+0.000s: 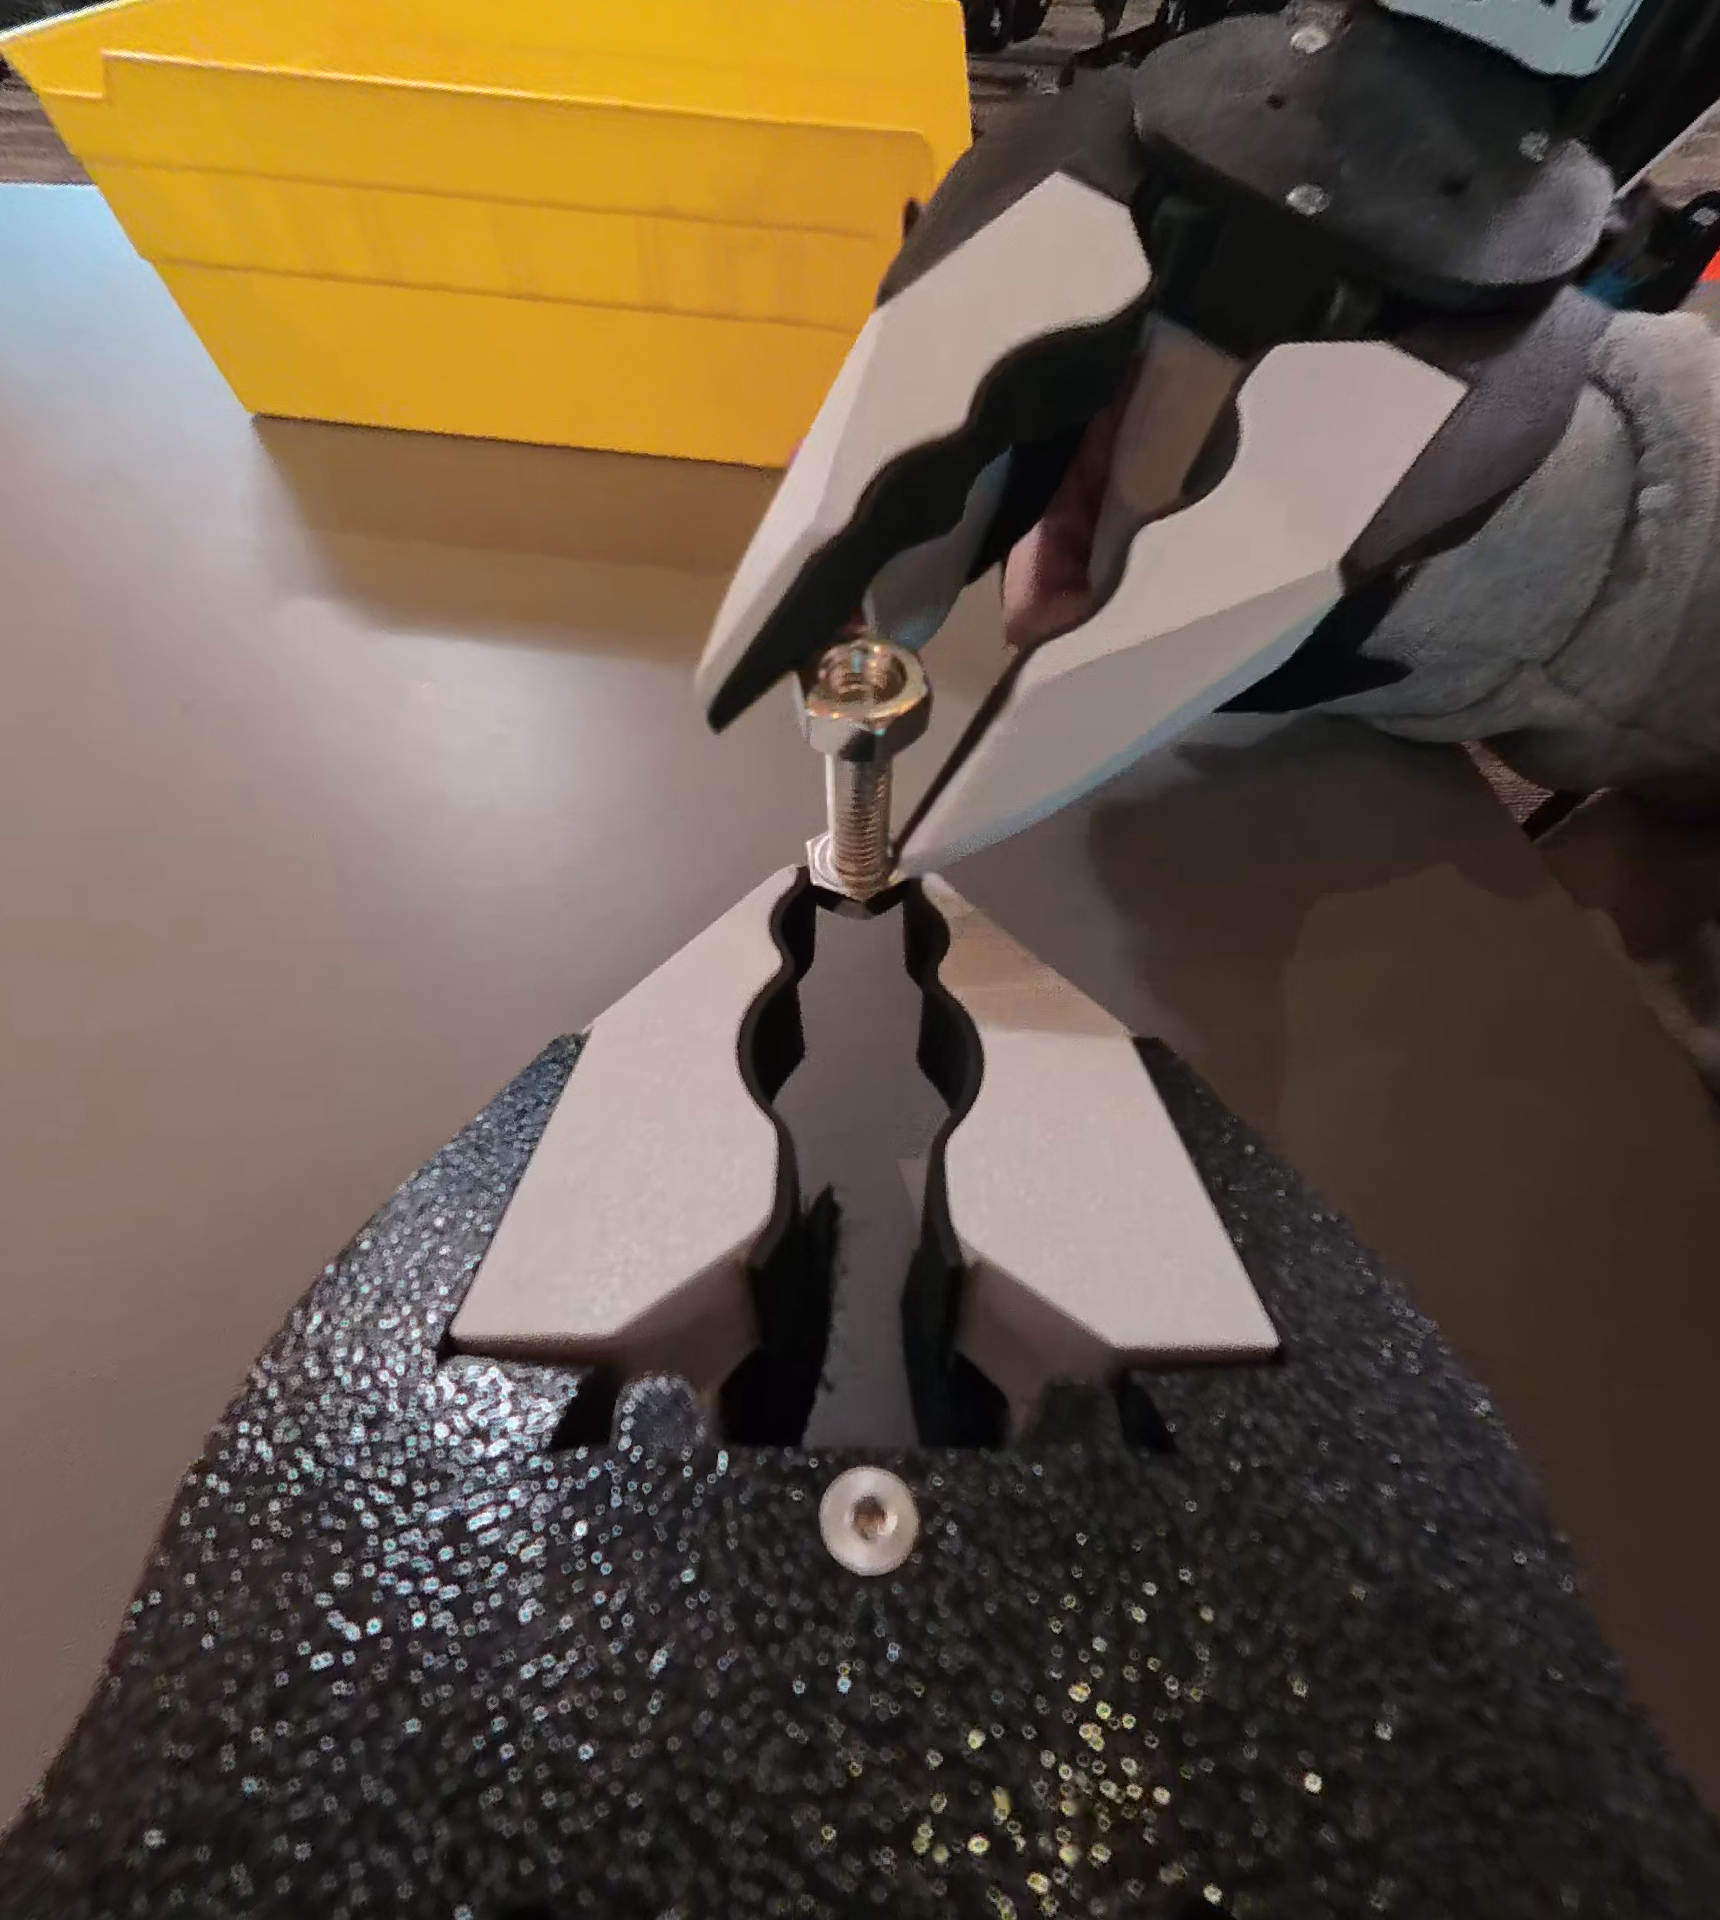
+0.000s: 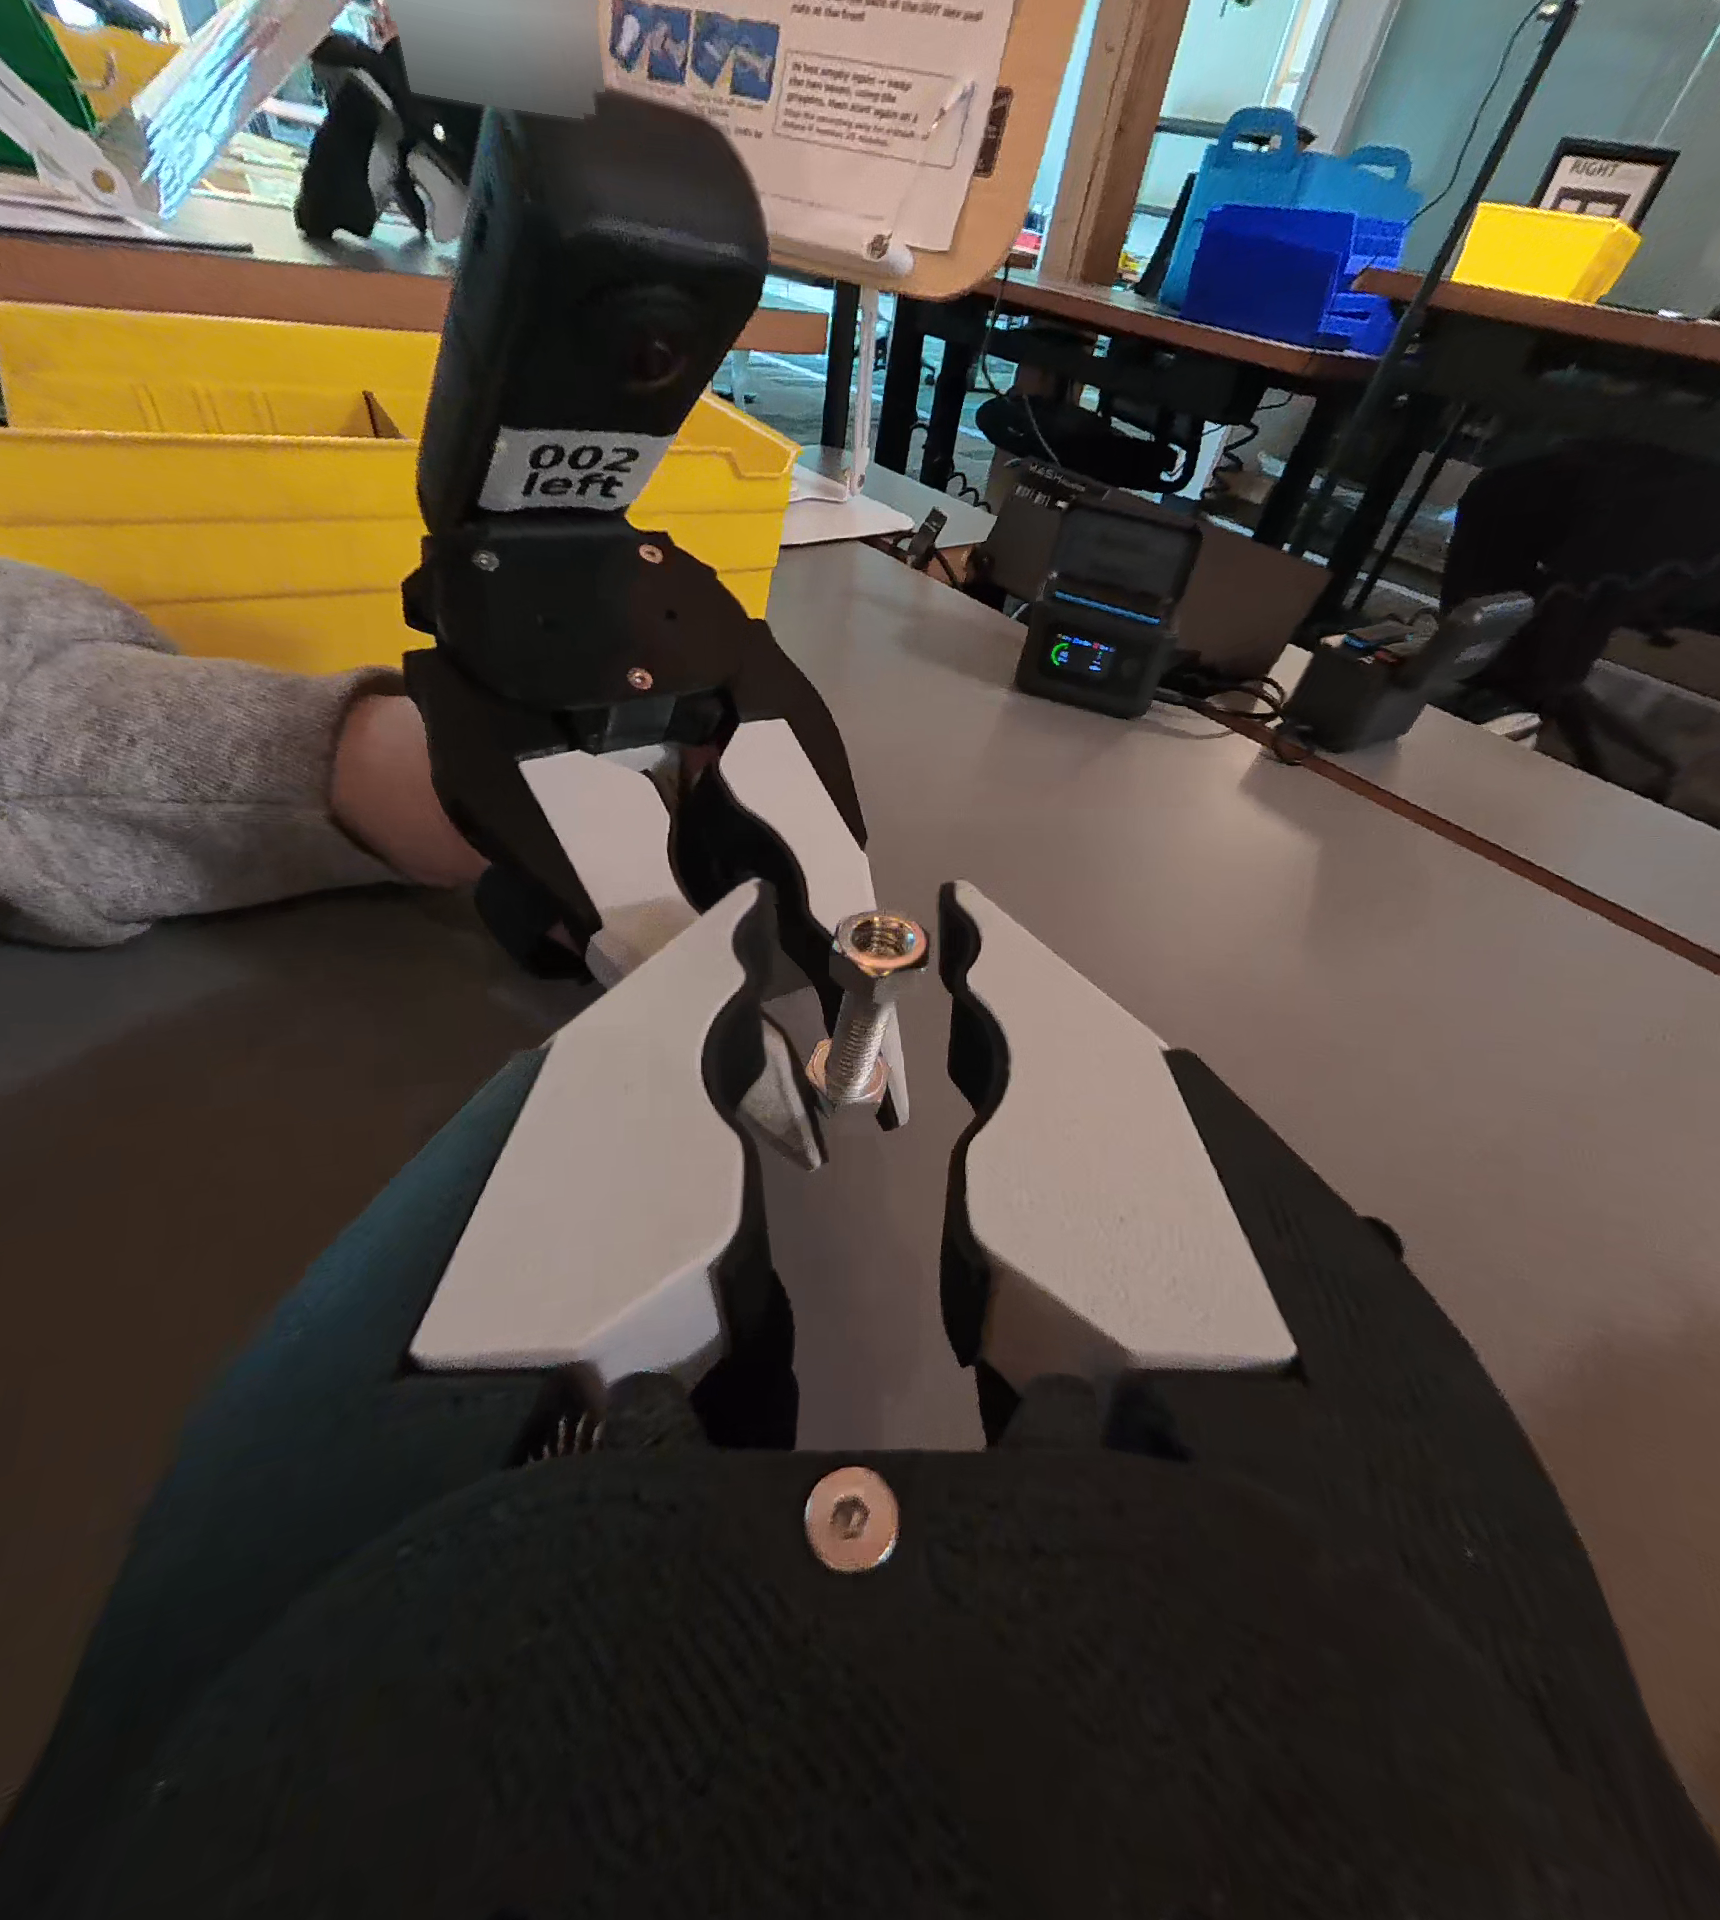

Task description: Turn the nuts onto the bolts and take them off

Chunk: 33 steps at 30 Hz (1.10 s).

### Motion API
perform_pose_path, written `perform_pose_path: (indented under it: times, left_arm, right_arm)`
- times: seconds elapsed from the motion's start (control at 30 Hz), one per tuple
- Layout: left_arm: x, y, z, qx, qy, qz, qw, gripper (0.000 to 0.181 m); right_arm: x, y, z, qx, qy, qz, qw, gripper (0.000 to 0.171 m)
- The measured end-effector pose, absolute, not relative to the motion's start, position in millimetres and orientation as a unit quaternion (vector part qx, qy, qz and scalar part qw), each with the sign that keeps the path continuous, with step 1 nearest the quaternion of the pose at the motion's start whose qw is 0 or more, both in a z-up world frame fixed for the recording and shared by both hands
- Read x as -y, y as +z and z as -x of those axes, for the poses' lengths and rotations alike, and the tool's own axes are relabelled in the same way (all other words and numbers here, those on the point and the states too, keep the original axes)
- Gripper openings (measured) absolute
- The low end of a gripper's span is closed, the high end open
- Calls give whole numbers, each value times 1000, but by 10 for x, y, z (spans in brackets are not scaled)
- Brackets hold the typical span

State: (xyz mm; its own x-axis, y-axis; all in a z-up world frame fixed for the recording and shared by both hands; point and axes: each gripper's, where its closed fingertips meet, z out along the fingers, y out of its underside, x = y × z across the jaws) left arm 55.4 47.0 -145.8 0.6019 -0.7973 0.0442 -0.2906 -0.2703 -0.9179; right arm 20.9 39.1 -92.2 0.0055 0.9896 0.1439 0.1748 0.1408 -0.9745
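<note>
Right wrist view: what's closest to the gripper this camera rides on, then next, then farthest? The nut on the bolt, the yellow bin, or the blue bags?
1. The nut, sitting atop the bolt, right between the right gripper and its open fingers.
2. The yellow bin, behind on the left, on the same table.
3. The blue bags, far back on the right, on another table.

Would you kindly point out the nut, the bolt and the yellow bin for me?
nut [image 2: 881, 943]: right wrist view, on its threaded hole at the bolt's top end.
bolt [image 1: 854, 823]: left wrist view, mid-shank on the threads.
yellow bin [image 1: 523, 343]: left wrist view, on its front wall.
</note>
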Motion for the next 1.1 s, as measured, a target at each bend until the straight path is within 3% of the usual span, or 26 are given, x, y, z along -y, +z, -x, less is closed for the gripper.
perform_pose_path:
  times: [0.1,0.37,0.57,0.7,1.1]
  left_arm:
    - [-466,-1441,-554,-361,-263,749,488,15]
    - [-526,-1441,-569,-330,-252,767,489,15]
    - [-521,-1495,-605,-339,-236,774,480,15]
    - [-535,-1490,-570,-333,-235,776,482,15]
    - [-452,-1493,-686,-368,-249,760,475,15]
  right_arm:
    - [-417,-917,-197,569,409,508,501,17]
    - [-537,-910,-196,502,357,563,551,17]
    - [-578,-972,-265,452,299,596,593,19]
    - [-481,-985,-258,470,342,583,568,36]
    - [-533,-957,-324,495,345,562,566,28]
